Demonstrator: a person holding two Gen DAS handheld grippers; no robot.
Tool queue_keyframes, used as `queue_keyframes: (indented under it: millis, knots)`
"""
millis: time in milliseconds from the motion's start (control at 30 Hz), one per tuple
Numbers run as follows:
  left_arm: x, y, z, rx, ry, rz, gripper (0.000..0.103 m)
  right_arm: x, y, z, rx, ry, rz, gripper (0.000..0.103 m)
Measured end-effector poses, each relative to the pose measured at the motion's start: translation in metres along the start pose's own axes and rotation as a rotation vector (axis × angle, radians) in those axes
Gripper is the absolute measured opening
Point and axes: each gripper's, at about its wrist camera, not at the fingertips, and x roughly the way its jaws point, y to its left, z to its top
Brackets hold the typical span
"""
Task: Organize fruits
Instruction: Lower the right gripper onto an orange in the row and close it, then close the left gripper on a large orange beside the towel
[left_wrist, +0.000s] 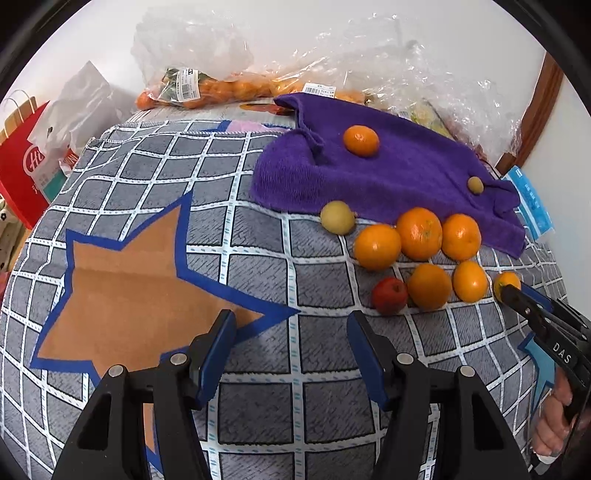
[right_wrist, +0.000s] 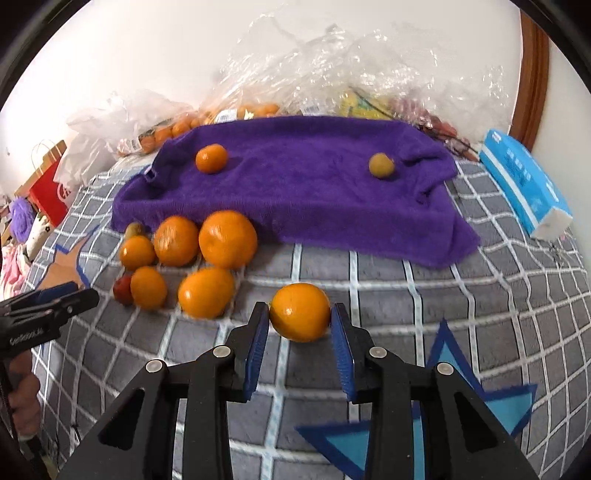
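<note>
The right gripper (right_wrist: 299, 321) pinched a mandarin (right_wrist: 300, 312) lying on the checked cloth (right_wrist: 369, 295), near of the purple towel (right_wrist: 295, 184) and right of the fruit cluster (right_wrist: 184, 258). The left gripper (left_wrist: 291, 350) hung spread and empty over the orange star (left_wrist: 129, 288).

Looks like somebody's home, probably a bedroom: a checked bedspread (left_wrist: 258, 258) with stars, grocery bags (left_wrist: 192, 74) of fruit at 12 o'clock, a red shopping bag (left_wrist: 22, 173) at 9 o'clock, a wooden door frame (right_wrist: 532, 74) at 2 o'clock.
</note>
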Motion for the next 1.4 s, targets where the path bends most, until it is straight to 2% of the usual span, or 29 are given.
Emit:
queue_keyframes:
  millis: [267, 333, 533, 900, 1133, 1367, 1400]
  knots:
    - [-0.002, -0.001, -0.005, 0.020, -0.007, 0.023, 0.060, 0.008, 0.000, 0.002, 0.003, -0.009, 0.011, 0.036]
    - [-0.003, 0.002, -0.005, 0.009, -0.004, 0.013, 0.060, 0.014, 0.000, 0.003, 0.007, 0.006, 0.014, 0.036]
    - [-0.009, 0.004, 0.004, -0.009, -0.013, -0.027, 0.059, 0.008, -0.001, 0.000, 0.001, -0.028, 0.010, 0.035]
    - [0.001, -0.026, 0.031, 0.029, -0.026, -0.086, 0.059, -0.014, -0.024, -0.009, 0.050, -0.056, -0.003, 0.035]
    - [0.019, -0.039, 0.042, 0.019, 0.026, -0.121, 0.047, -0.017, -0.035, -0.015, 0.063, -0.049, -0.004, 0.035]
    - [0.036, -0.046, 0.045, 0.016, 0.068, -0.114, 0.047, -0.005, -0.031, -0.017, 0.039, -0.014, -0.004, 0.035]
    - [0.038, -0.046, 0.045, 0.015, 0.066, -0.111, 0.044, -0.005, -0.030, -0.016, 0.035, -0.015, -0.007, 0.035]
